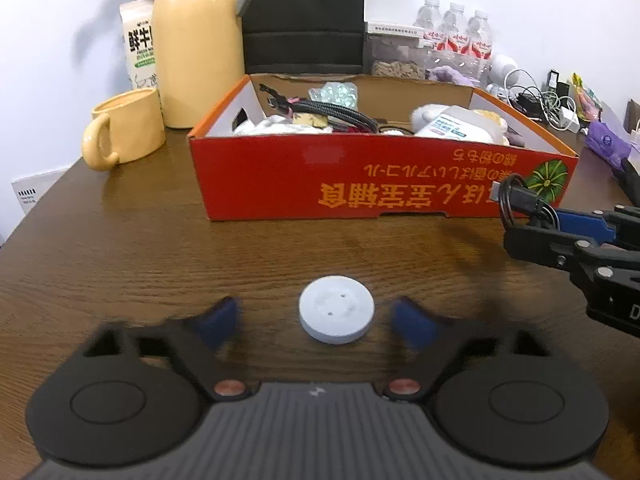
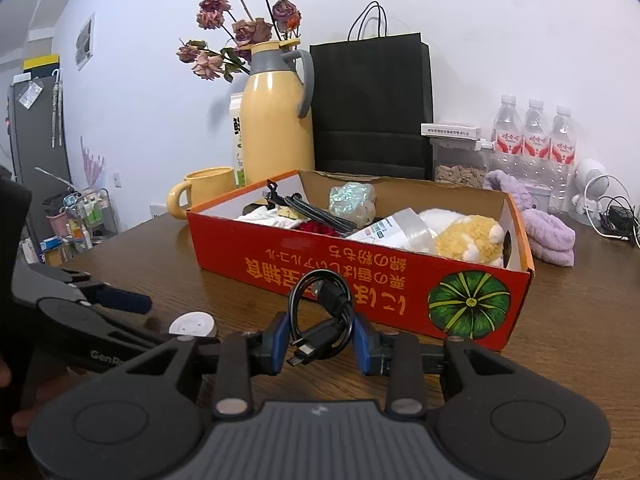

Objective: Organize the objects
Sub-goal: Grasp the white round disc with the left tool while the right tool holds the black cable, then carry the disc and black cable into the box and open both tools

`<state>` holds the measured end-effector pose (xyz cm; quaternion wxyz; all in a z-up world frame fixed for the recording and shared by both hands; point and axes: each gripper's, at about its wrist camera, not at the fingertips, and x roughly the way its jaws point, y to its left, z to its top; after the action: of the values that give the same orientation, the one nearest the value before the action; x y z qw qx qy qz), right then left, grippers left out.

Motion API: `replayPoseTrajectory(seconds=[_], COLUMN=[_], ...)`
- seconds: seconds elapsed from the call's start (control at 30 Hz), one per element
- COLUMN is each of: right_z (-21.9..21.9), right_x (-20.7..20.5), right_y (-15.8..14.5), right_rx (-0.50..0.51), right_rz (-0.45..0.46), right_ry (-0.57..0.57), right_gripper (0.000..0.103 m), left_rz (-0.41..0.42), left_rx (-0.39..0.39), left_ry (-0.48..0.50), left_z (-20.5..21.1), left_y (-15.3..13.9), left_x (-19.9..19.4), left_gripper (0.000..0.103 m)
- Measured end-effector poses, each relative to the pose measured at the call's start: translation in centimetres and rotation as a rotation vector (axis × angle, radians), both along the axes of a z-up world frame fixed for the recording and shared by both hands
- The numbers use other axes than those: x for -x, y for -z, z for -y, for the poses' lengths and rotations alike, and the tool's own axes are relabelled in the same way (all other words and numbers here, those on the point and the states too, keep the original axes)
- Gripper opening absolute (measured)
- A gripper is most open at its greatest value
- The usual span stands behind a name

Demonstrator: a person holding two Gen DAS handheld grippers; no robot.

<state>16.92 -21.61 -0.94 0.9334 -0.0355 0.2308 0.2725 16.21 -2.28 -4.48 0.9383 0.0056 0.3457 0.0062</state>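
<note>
A white round puck (image 1: 337,309) lies flat on the brown table, between the open blue-padded fingers of my left gripper (image 1: 316,322), which does not touch it. It also shows in the right wrist view (image 2: 192,324). My right gripper (image 2: 322,342) is shut on a coiled black USB cable (image 2: 322,320) and holds it just above the table, in front of the red cardboard box (image 2: 360,280). In the left wrist view the right gripper (image 1: 532,216) and the cable (image 1: 516,196) sit by the box's (image 1: 280,184) right front corner. The box holds cables, a plush toy and packets.
A yellow mug (image 1: 124,132), a yellow thermos jug (image 1: 198,44) and a milk carton (image 1: 138,44) stand left of the box. A black paper bag (image 2: 372,104), water bottles (image 2: 532,136), a purple cloth (image 2: 548,232) and chargers (image 1: 552,104) lie behind and to the right.
</note>
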Motion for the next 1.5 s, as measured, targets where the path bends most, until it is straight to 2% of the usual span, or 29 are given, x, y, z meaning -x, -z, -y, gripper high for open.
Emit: replayPoseTrajectory(seconds=[0.03,0.07,0.2,0.33,0.6,0.8,0.97,1.2,1.5], right_z=[0.0,0.0,0.0,0.1,-0.2,-0.9,-2.1,-3.6,-4.5], right_x=[0.0,0.0,0.0,0.0,-0.9,-3.6,-7.9,-13.1,-17.0], right_y=[0.0,0.0,0.0,-0.1,-2.4,-5.4,-6.6,-5.9,-3.1], right_rx=[0.0,0.0,0.001,-0.006,-0.035,-0.033,-0.024,-0.008,0.052], right_rz=[0.0,0.0,0.0,0.009,0.064,0.135,0.134,0.119,0.039], right_ry=[0.001,0.001,0.005,0.008,0.042,0.085,0.157,0.181,0.169], right_gripper=[0.032,0.032,0.032,0.032,0.032,0.032,0.033,0.032,0.033], left_rz=[0.007,0.013,0.022,0.059,0.194,0.28,0.334,0.323,0.239], left_rx=[0.002,0.013,0.032,0.045,0.039,0.04,0.051,0.082,0.034], left_ry=[0.007,0.024,0.054,0.039,0.047,0.048,0.039,0.002,0.015], left_z=[0.1,0.2,0.6,0.6,0.8,1.4,1.7,0.5,-0.3], left_y=[-0.1,-0.2,-0.4,-1.3,-5.5,-8.5,-10.1,-9.8,-6.8], left_x=[0.1,0.3,0.6,0.6,-0.7,-3.4,-6.1,-11.4,-15.7], left_gripper=[0.052,0.041,0.04,0.04,0.04,0.04,0.04,0.04,0.04])
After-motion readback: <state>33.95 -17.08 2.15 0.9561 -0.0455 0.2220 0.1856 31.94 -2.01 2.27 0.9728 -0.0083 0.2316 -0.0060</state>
